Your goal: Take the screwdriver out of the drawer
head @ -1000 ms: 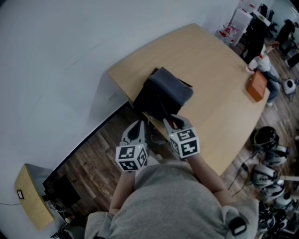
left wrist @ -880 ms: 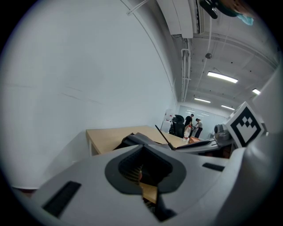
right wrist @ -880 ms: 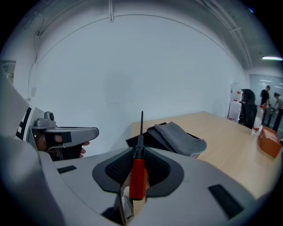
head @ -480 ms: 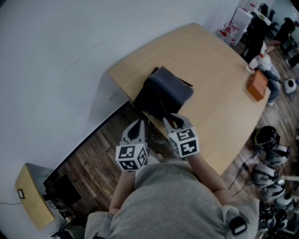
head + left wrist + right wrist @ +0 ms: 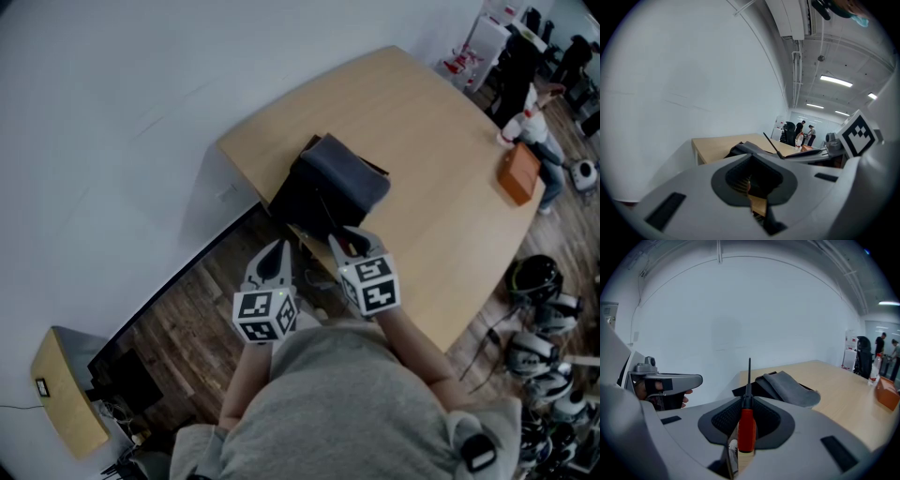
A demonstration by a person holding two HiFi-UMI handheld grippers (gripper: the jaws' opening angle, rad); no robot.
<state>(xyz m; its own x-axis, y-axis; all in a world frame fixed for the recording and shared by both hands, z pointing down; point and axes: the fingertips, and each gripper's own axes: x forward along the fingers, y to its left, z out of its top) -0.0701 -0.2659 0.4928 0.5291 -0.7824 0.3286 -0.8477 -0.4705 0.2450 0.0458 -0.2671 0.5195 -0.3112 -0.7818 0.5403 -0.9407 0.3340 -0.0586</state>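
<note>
The right gripper (image 5: 351, 246) is clamped on the red plastic handle of a slim black-shafted screwdriver (image 5: 746, 427). Its long axis runs along the jaws and its tip points to 12 o'clock, out over the table edge. The left gripper (image 5: 278, 251) at 9 o'clock has its jaws slightly apart and empty. Beyond them, a black box (image 5: 305, 202) under a grey folded cloth (image 5: 345, 173) sits on the light wooden table (image 5: 422, 112) against a white wall (image 5: 112, 112), with an orange box (image 5: 517, 172) towards 2 o'clock. Only the head view shows the dark plank floor (image 5: 187, 328); only the gripper views show ceiling lights (image 5: 836, 81).
</note>
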